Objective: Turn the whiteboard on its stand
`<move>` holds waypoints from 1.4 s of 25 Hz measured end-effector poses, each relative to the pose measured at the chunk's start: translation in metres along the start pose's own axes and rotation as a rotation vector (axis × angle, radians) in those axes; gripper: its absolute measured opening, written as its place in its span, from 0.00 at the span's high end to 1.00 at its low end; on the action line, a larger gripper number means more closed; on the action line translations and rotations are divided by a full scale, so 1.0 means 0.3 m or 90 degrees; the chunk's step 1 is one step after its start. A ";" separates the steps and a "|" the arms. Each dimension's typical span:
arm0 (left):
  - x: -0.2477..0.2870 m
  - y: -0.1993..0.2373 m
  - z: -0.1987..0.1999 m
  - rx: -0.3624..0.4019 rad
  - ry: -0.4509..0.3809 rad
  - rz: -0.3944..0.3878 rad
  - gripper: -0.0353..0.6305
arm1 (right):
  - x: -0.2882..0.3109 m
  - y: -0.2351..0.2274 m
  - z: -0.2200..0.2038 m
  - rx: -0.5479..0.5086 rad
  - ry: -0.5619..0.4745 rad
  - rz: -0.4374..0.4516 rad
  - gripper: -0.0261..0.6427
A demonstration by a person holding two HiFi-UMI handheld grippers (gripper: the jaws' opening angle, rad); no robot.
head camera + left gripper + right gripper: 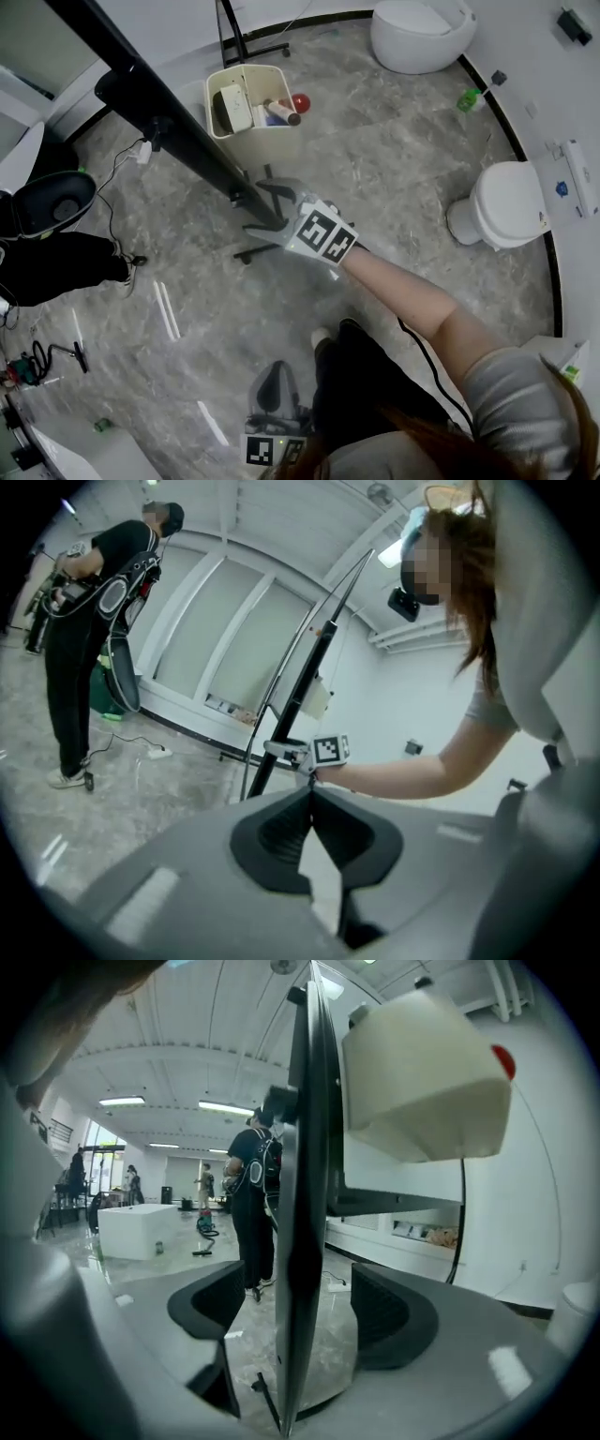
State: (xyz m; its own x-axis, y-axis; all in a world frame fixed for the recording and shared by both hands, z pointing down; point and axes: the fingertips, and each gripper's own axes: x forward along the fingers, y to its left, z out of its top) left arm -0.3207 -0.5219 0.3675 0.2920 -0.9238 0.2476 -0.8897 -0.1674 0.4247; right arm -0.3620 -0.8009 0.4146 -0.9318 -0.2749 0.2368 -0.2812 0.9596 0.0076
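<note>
Left gripper by me pinched together, empty; my right gripper gapes astride black-edged whiteboard, untouched; glossy grey marble floor.

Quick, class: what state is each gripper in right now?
Left gripper: jaws shut, nothing between them.
Right gripper: jaws open, whiteboard edge between them, pads not touching it.

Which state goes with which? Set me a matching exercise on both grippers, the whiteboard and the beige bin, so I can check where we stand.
Things:
1. right gripper
2. left gripper
3. whiteboard
4. beige bin

States:
A. jaws together, nothing held
B. holds small items
C. jaws apart, astride an edge
D. edge-on between two pads, touching neither

Pairs: 1-C, 2-A, 3-D, 4-B
</note>
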 end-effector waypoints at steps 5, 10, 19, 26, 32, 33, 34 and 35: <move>-0.023 0.031 -0.007 -0.010 -0.007 0.038 0.94 | 0.126 0.002 -0.035 0.011 -0.009 0.132 0.43; -0.040 0.039 -0.017 -0.027 0.006 0.065 0.94 | 0.153 0.058 -0.022 -0.001 -0.038 0.263 0.49; -0.032 0.014 -0.077 -0.035 0.015 0.055 0.94 | 0.108 0.137 0.043 0.015 -0.069 0.378 0.65; -0.013 -0.022 -0.108 -0.033 0.015 0.041 0.94 | 0.081 0.189 0.034 0.012 -0.045 0.430 0.69; -0.010 -0.049 -0.152 -0.041 0.020 0.032 0.94 | 0.016 0.258 0.025 -0.006 -0.047 0.454 0.71; -0.012 -0.054 -0.162 -0.043 0.021 0.031 0.94 | 0.002 0.274 0.022 -0.011 -0.046 0.461 0.71; -0.014 -0.060 -0.172 -0.045 0.023 0.030 0.94 | -0.012 0.290 0.019 -0.016 -0.046 0.468 0.72; -0.016 -0.065 -0.183 -0.047 0.024 0.029 0.94 | -0.026 0.306 0.016 -0.021 -0.048 0.471 0.72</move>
State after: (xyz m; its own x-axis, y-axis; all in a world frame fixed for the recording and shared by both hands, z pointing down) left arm -0.2856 -0.4953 0.4058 0.2662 -0.9158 0.3008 -0.8743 -0.0980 0.4753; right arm -0.3817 -0.7109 0.4087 -0.8887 0.4413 0.1246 0.4313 0.8967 -0.0992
